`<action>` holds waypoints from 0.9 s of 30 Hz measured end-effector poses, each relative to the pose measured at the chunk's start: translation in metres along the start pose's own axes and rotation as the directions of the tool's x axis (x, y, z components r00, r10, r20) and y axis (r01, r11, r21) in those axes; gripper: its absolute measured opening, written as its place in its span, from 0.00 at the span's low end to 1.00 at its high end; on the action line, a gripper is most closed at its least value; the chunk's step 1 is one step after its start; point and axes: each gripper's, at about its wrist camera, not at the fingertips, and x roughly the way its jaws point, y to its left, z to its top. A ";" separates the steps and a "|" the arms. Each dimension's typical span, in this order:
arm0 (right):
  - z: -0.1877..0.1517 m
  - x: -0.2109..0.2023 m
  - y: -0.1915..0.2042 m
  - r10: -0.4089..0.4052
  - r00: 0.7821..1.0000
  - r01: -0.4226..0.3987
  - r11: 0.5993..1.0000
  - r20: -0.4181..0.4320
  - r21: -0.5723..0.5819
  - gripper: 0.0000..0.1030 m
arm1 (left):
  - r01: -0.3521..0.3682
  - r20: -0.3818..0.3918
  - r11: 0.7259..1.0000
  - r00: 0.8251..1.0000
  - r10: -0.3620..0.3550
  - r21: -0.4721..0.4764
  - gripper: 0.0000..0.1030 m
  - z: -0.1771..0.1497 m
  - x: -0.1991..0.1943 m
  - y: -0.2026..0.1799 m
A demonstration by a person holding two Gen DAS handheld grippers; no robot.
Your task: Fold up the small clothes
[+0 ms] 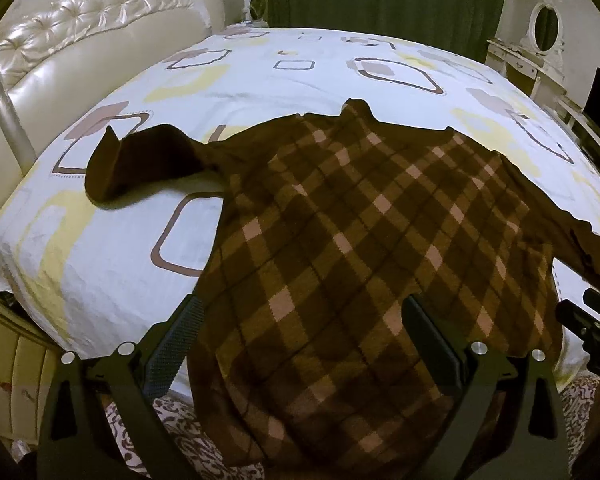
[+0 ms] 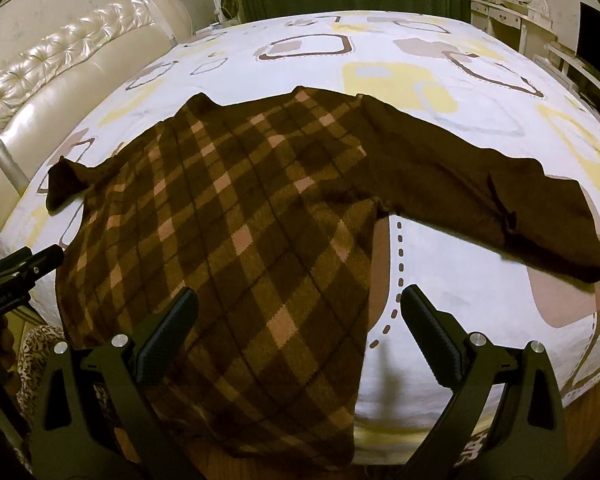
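Both grippers (image 1: 300, 320) (image 2: 300, 316) over sweater (image 1: 340, 240), jaws apart.

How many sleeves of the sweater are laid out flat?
2: left sleeve stretches toward the headboard; right sleeve stretches toward the opposite bed edge. Both plain brown, none hidden.

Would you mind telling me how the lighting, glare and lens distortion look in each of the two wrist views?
Left wrist view: dim, warm light; strong fisheye bends the bed sheet into a dome; glare on the tufted headboard; the checked sweater reads dark. Right wrist view: same bulging and black corners; headboard shines; a soft shadow lies on the sheet between the open jaws of the right gripper.
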 end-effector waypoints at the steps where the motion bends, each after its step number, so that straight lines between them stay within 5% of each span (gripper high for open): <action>1: 0.000 0.000 0.000 0.000 1.000 0.000 1.000 -0.001 0.000 0.98 | 0.001 -0.002 1.000 1.000 -0.001 -0.001 0.96 0.000 0.000 0.000; 14: 0.013 0.001 -0.025 0.014 1.000 -0.013 0.999 -0.016 0.050 0.98 | 0.006 -0.042 0.999 0.999 -0.008 -0.040 0.96 0.000 0.010 0.011; 19: 0.042 -0.011 -0.085 -0.015 1.000 0.012 0.986 0.016 0.167 0.98 | -0.005 -0.061 0.998 0.998 0.002 -0.063 0.96 0.002 0.018 0.023; 23: 0.057 -0.020 -0.157 -0.030 0.999 0.021 0.938 0.020 0.346 0.98 | -0.009 -0.073 0.997 0.997 0.003 -0.076 0.96 0.003 0.025 0.028; 25: 0.063 -0.019 -0.164 -0.101 0.995 0.096 0.950 0.000 0.298 0.94 | -0.009 -0.082 0.997 0.997 0.003 -0.074 0.96 0.004 0.030 0.028; 27: 0.068 -0.010 -0.163 -0.178 0.983 0.184 0.958 -0.045 0.218 0.68 | -0.007 -0.094 0.997 0.996 0.000 -0.074 0.96 0.004 0.034 0.026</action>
